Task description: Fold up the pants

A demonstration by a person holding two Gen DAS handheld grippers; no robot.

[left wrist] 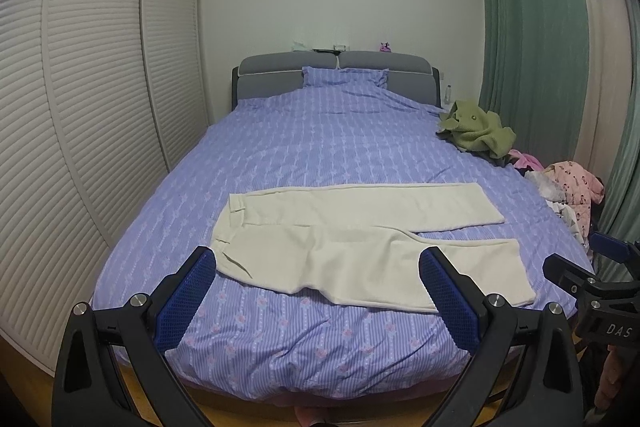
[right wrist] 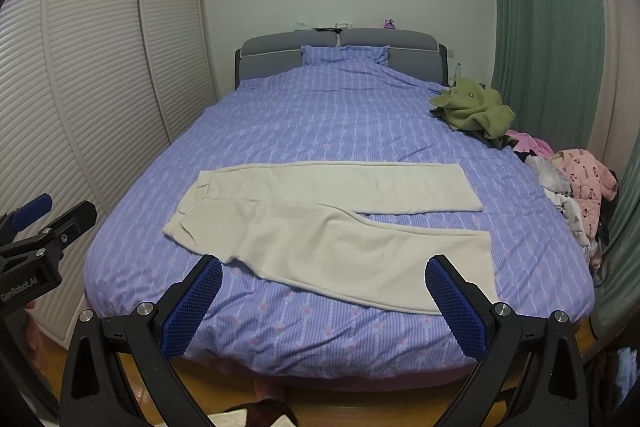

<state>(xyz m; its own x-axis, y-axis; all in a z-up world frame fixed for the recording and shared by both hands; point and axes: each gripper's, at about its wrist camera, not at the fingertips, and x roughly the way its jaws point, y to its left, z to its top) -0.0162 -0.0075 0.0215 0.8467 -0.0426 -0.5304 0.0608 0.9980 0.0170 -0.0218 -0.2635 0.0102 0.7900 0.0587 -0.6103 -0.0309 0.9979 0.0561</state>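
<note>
From the left wrist view, the left tool [left wrist: 316,291] is spread wide with nothing between its blue pads, held short of the foot of the bed [left wrist: 320,347]. The cream pants [left wrist: 360,247] lie flat on the purple cover — waistband to the left, legs running right and splayed apart. The right tool [left wrist: 592,267] shows at the right edge.

From the right wrist view, the right tool [right wrist: 324,295] is likewise wide open and empty, the pants [right wrist: 332,231] just beyond its tips. A green garment [right wrist: 472,107] sits near the pillow end — other clothes [right wrist: 580,187] piled along the right side.
</note>
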